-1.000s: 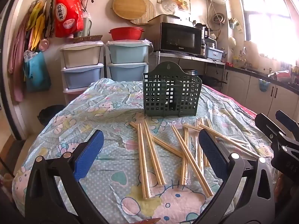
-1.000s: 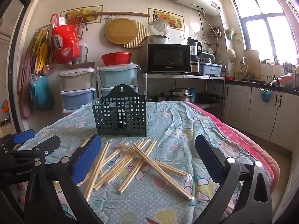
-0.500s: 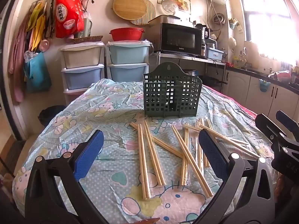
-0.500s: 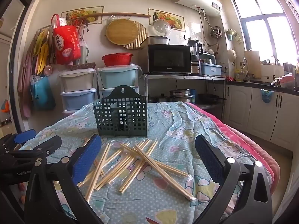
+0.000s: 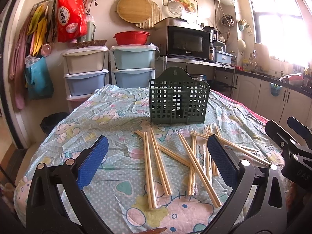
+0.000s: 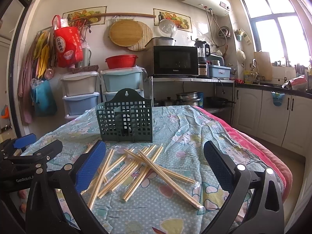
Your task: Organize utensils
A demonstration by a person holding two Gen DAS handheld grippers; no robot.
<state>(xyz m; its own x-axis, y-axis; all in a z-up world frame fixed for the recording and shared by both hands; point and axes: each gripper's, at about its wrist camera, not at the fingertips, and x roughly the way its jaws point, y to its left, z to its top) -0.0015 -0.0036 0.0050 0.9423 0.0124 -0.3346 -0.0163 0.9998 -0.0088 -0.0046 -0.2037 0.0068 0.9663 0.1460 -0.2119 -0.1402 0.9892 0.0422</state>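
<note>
Wrapped chopsticks [image 5: 175, 156] lie scattered just ahead of your left claw [image 5: 156, 163] and right claw [image 6: 154, 165] — both spread wide, holding nothing — with the green basket [image 5: 178, 105] upright beyond them on the cloth-covered table [image 5: 109, 117].

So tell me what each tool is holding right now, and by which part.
Nothing. The left tool and right tool are both open and empty; the chopsticks all lie on the table, in front of the basket.

Pale wooden chopsticks [image 5: 154, 163] in glossy film, matt plastic basket [image 5: 178, 101], crinkled tablecloth [image 5: 109, 117].
</note>
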